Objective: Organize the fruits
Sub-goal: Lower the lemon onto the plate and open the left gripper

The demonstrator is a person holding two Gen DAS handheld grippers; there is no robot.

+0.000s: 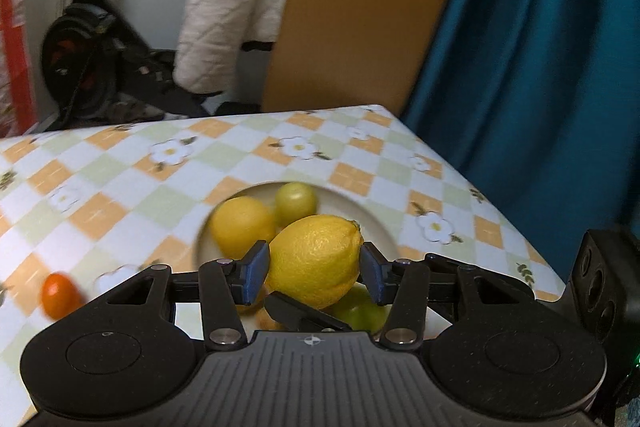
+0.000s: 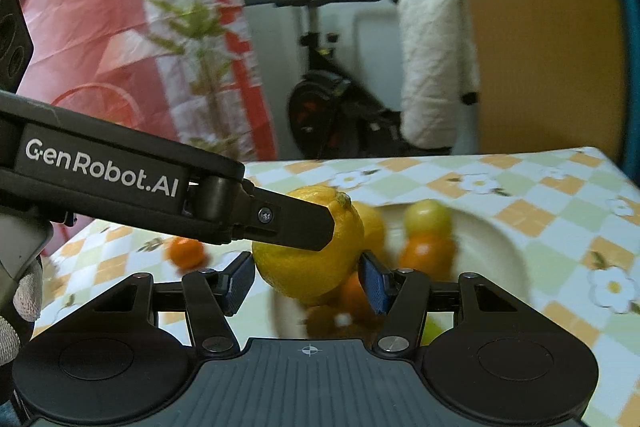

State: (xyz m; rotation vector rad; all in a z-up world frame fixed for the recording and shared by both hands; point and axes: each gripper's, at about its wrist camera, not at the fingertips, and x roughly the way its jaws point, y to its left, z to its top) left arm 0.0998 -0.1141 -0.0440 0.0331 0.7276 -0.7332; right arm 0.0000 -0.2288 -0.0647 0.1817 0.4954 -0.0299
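Observation:
A large yellow lemon (image 1: pixel 316 259) sits between the blue pads of my left gripper (image 1: pixel 314 273), held above a white plate (image 1: pixel 360 207). The plate holds a second lemon (image 1: pixel 242 223), a green fruit (image 1: pixel 296 201) and more green fruit (image 1: pixel 360 311) below. In the right wrist view the same lemon (image 2: pixel 308 267) lies between the pads of my right gripper (image 2: pixel 306 285), with the left gripper's finger (image 2: pixel 296 223) across it. The right pads stand beside the lemon; contact is unclear. The plate (image 2: pixel 492 247) holds orange fruit (image 2: pixel 426 251) and green fruit (image 2: pixel 426 217).
A small orange fruit (image 1: pixel 60 293) lies on the checkered flowered tablecloth (image 1: pixel 120 179) left of the plate; it also shows in the right wrist view (image 2: pixel 186 253). Beyond the table stand an exercise bike (image 1: pixel 88 59), a brown board (image 1: pixel 360 7) and a teal curtain (image 1: pixel 520 47).

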